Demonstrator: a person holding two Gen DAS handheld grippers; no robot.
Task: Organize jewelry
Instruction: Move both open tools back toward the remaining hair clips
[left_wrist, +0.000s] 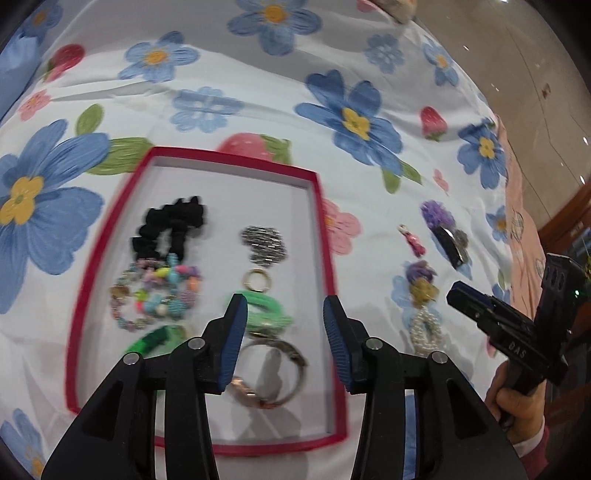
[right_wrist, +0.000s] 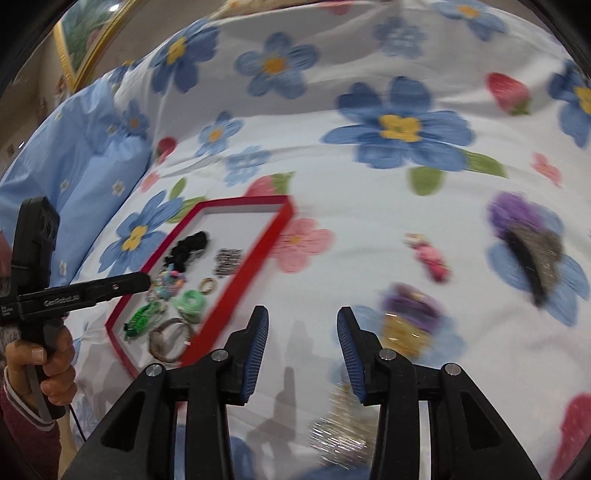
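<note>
Left gripper (left_wrist: 282, 339) hangs over the red tray (left_wrist: 327, 236) on the bed (left_wrist: 258, 92), fingers spread and empty, tray already collecting jewelry, while right gripper (right_wrist: 302, 350), also spread and empty, sits near the loose clips (right_wrist: 406, 317) at right, likely next pick.

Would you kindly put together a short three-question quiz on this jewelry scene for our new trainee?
1. True or false: the left tool is clamped on the black scrunchie.
2. Which lies outside the red tray? A) green coil hair tie B) pink charm C) beaded bracelets
3. Fill in: the right tool hovers over the floral ____.

Key: 1 false, both tools are open and empty; 2 B; 3 bedsheet.
</note>
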